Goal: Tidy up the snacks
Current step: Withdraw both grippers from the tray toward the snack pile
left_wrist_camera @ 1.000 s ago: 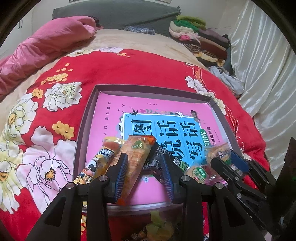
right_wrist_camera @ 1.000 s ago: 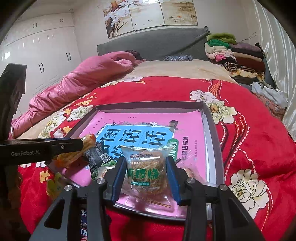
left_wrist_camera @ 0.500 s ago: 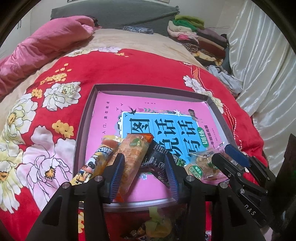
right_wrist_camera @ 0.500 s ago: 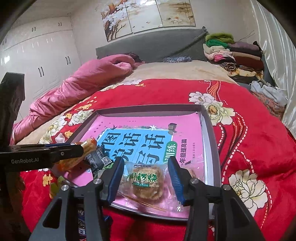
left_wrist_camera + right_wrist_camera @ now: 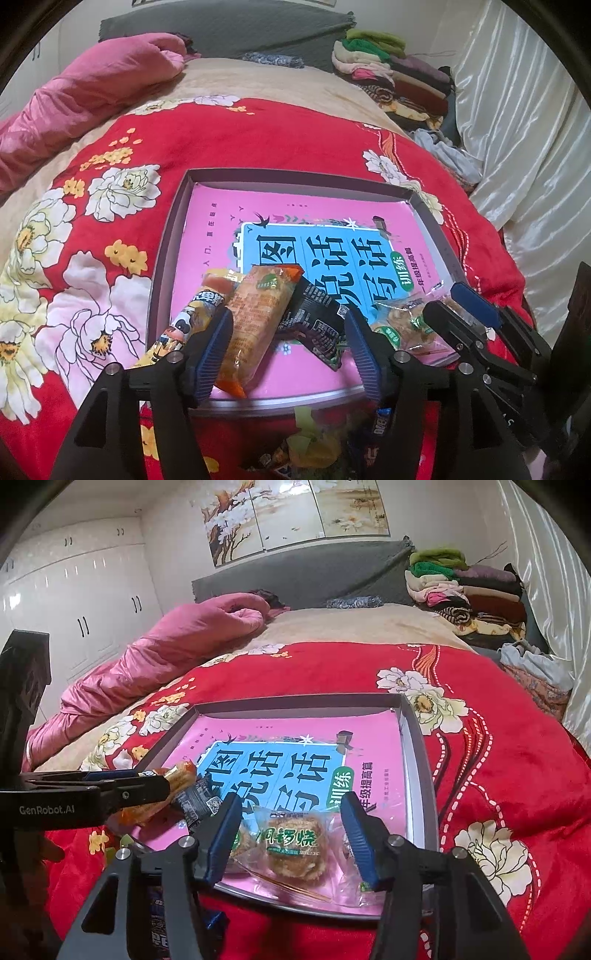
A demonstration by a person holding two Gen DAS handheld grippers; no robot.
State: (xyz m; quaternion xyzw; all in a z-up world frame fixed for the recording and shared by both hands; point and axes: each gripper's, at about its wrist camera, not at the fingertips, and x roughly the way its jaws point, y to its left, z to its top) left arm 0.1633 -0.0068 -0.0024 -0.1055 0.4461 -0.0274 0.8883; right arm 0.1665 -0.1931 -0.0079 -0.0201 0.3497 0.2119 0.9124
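Right hand-held gripper (image 5: 291,836) is spread over the pastry packet (image 5: 291,843), laid flat in tray (image 5: 419,775); left hand-held gripper (image 5: 288,343) is spread too, orange snack bar (image 5: 255,317) lying loose between fingers.

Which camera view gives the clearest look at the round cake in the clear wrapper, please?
The right wrist view: the cake lies centred between the open right gripper, green label facing the lens. In the left wrist view it sits off to the right, partly hidden behind the right gripper.

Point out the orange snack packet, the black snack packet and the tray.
orange snack packet (image 5: 258,314), left wrist view, middle of wrapper.
black snack packet (image 5: 314,321), left wrist view, printed face.
tray (image 5: 417,775), right wrist view, right wall.
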